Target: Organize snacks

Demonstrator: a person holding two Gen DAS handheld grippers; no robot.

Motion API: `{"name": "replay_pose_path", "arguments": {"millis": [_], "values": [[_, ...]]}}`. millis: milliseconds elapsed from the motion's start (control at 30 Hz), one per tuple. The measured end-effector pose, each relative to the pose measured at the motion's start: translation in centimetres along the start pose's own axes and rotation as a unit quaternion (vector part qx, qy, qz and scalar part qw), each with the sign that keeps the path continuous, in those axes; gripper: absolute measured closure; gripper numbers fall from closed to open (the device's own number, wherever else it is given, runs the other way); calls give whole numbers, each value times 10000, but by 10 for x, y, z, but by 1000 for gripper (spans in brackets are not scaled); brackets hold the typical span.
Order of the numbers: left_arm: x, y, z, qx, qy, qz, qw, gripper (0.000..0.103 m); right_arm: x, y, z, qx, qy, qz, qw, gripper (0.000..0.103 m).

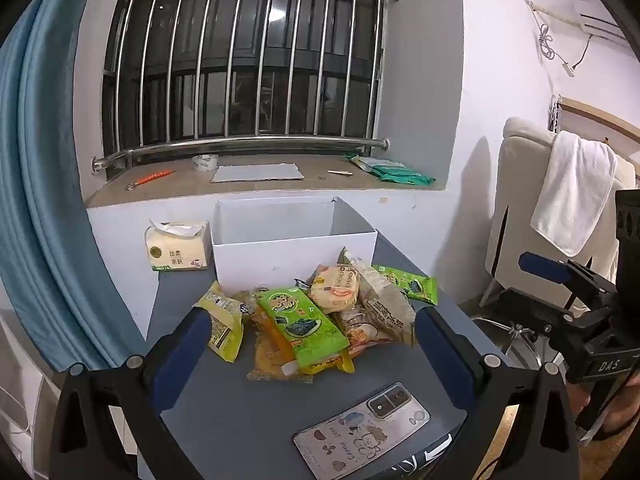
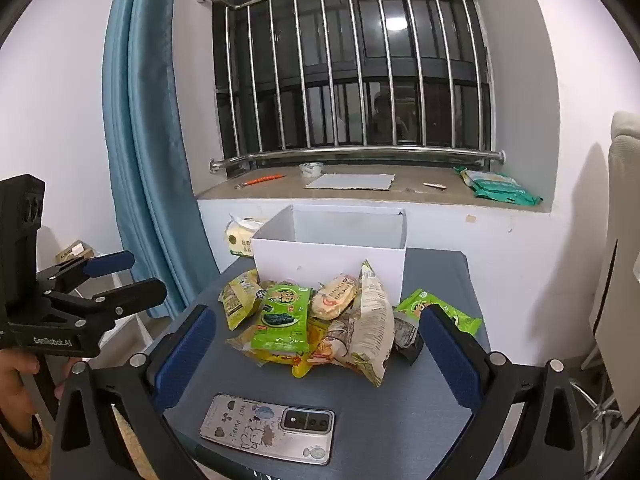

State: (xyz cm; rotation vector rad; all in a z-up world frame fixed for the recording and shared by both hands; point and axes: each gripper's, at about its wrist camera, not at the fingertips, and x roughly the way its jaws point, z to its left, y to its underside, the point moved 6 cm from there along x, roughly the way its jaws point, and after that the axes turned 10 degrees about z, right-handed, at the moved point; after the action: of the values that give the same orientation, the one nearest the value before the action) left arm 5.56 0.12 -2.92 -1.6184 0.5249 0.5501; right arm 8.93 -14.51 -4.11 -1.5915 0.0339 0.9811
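Note:
A pile of snack packets (image 1: 316, 320) lies on the grey table (image 1: 240, 420) in front of an open, empty white box (image 1: 294, 256). A green seaweed pack (image 1: 302, 324) lies on top; a beige packet (image 2: 372, 320) leans on the right. The pile (image 2: 320, 324) and the box (image 2: 332, 258) also show in the right wrist view. My left gripper (image 1: 312, 344) is open and empty, held above the table short of the pile. My right gripper (image 2: 316, 348) is open and empty, also short of the pile. Each gripper shows at the edge of the other's view.
A phone (image 1: 362, 428) in a cartoon case lies on the table near me. A tissue pack (image 1: 178, 246) stands left of the box. The windowsill (image 1: 260, 184) holds tape, a grey sheet and green bags. A chair with a white towel (image 1: 572, 192) stands right.

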Motion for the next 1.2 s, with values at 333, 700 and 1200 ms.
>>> {"name": "replay_pose_path", "arguments": {"millis": [333, 700, 1200], "values": [[-3, 4, -1, 101, -73, -29, 9999, 0, 5, 2, 4, -78, 48, 40, 9999, 0], [0, 3, 3, 60, -131, 32, 9999, 0, 3, 0, 0, -109, 26, 66, 9999, 0], [1, 2, 3, 48, -138, 46, 9999, 0, 2, 1, 0, -133, 48, 59, 9999, 0]]}}
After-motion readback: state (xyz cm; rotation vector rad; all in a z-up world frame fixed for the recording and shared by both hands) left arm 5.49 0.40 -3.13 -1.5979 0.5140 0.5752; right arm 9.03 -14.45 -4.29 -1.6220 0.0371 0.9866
